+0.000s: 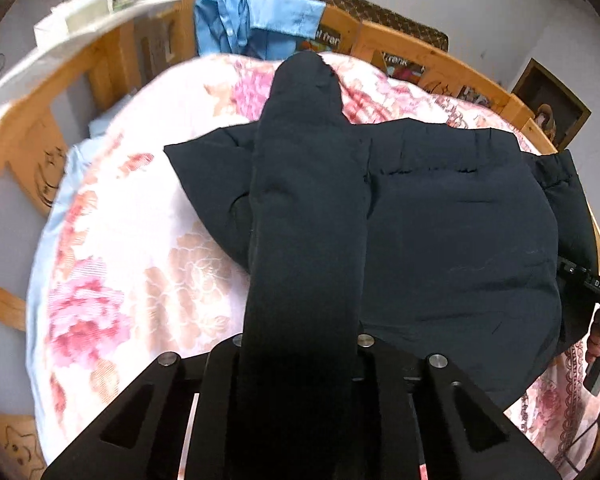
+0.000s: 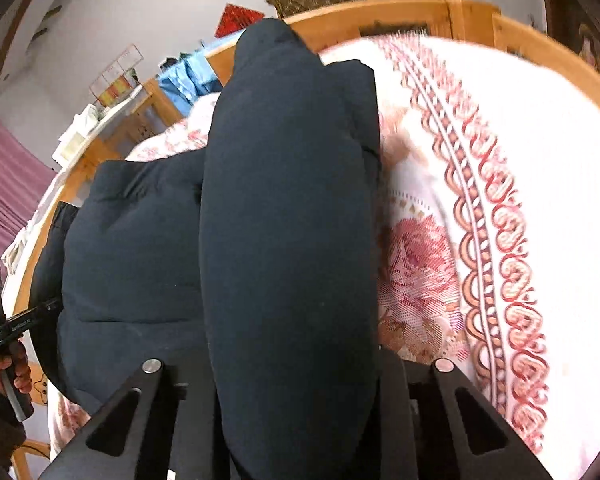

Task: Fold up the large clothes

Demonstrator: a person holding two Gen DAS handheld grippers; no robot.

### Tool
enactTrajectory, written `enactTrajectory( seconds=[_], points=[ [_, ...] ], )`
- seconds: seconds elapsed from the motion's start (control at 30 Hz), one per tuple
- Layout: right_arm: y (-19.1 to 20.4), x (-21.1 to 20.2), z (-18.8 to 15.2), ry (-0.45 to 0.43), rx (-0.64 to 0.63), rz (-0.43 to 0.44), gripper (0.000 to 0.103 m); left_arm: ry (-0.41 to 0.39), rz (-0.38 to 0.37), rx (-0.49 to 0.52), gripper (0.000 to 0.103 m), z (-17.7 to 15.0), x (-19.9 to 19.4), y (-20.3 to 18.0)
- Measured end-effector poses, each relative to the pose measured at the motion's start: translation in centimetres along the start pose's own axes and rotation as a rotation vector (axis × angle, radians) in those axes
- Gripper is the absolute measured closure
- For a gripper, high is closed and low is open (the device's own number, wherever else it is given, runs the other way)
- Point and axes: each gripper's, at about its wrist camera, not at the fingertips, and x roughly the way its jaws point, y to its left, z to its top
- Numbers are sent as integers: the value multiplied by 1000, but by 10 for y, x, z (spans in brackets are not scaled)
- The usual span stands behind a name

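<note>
left gripper (image 1: 300, 360): I have it clamped on a fold of the dark jacket (image 1: 452, 216), cloth running out toward 12.
right gripper (image 2: 296, 368): clamped on another fold of it.
jacket: navy, padded, matte, elastic hem; lying mid-bed.
bedspread (image 1: 140, 264): pink floral weave, scroll border.
bed frame (image 1: 440, 56): orange wood; blue shirt (image 1: 256, 24) draped at 12.
room: pale walls.
</note>
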Motion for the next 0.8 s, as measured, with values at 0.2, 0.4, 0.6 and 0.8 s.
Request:
enactTrajectory(
  seconds=[0.2, 0.4, 0.6, 0.8],
  points=[
    [4, -47, -24, -14, -46, 17, 81, -9, 24, 37, 91, -13, -39, -21],
    [4, -67, -66, -9, -26, 27, 81, 6, 21, 56, 91, -47, -60, -27],
    [13, -73, -91, -8, 0, 5, 81, 6, 43, 78, 90, -67, -57, -36],
    [16, -62, -103, -17, 42, -48, 77, -11, 57, 88, 87, -83, -51, -35]
  ],
)
